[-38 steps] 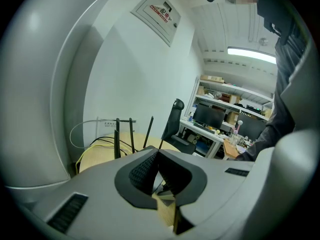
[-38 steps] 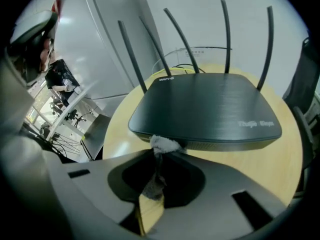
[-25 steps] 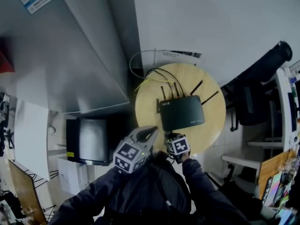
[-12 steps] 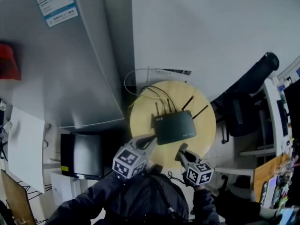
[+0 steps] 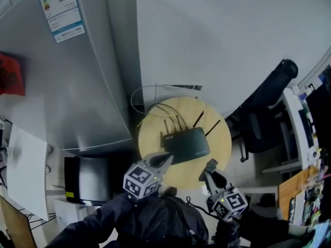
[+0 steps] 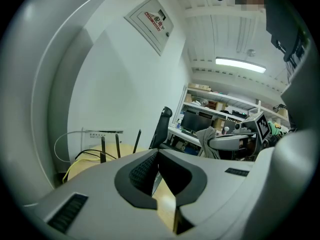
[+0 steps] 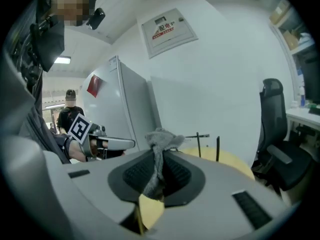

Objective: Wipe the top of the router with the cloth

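Observation:
A black router [image 5: 187, 144] with several antennas lies on the round wooden table [image 5: 221, 138]. My right gripper [image 5: 209, 164] is off the router's near right corner, above the table's front edge, shut on a grey cloth [image 7: 162, 138] that bunches out past its jaws. The left gripper view shows that cloth [image 6: 209, 138] too, well to the right. My left gripper [image 5: 166, 155] hovers at the router's near left corner, shut with nothing in it. Router antennas [image 6: 102, 151] stand beyond the left jaws, and two antennas [image 7: 198, 141] show beyond the right jaws.
A grey fridge [image 5: 77, 87] stands left of the table, with a black box [image 5: 85, 180] below it. Yellow and white cables [image 5: 145, 107] trail behind the router. A black office chair [image 5: 264, 112] and a desk [image 5: 305, 138] are at the right. A person [image 7: 70, 115] stands far off.
My right gripper has drawn back from the router's front edge, toward me and to the right, still holding the cloth. The left gripper has stayed near the router's left corner.

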{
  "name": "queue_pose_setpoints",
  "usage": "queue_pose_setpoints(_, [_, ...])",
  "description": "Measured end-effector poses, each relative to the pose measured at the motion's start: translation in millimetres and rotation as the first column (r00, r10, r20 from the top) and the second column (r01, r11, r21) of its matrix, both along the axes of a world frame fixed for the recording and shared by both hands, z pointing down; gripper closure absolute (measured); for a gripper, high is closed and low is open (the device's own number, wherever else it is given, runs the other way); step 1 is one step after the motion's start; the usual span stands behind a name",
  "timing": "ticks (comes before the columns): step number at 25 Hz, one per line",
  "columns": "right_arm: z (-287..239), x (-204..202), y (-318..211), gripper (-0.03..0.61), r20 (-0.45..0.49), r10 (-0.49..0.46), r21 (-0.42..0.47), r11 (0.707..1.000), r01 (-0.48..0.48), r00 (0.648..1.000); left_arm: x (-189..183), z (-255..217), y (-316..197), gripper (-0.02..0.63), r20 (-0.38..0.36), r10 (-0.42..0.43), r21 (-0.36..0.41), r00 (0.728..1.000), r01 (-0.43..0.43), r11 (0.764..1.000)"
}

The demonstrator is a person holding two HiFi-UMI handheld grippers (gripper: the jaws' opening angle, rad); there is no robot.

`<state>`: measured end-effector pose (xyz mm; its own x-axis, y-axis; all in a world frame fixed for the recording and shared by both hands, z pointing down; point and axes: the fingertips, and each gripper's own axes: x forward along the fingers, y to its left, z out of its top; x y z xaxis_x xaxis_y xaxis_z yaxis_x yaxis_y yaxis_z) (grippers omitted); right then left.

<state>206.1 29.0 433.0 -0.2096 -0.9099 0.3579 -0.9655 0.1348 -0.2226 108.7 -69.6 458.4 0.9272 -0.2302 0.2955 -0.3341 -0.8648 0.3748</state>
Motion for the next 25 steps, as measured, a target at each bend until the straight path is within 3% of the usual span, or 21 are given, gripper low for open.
queue_pose_setpoints(25, [-12.2, 5.7, -8.7, 0.509, -0.019, 0.005, 0.014, 1.0, -0.005, 1.0, 1.2, -3.2, -2.5, 0.612, -0.002, -0.003, 0.009, 1.0, 0.003, 1.0])
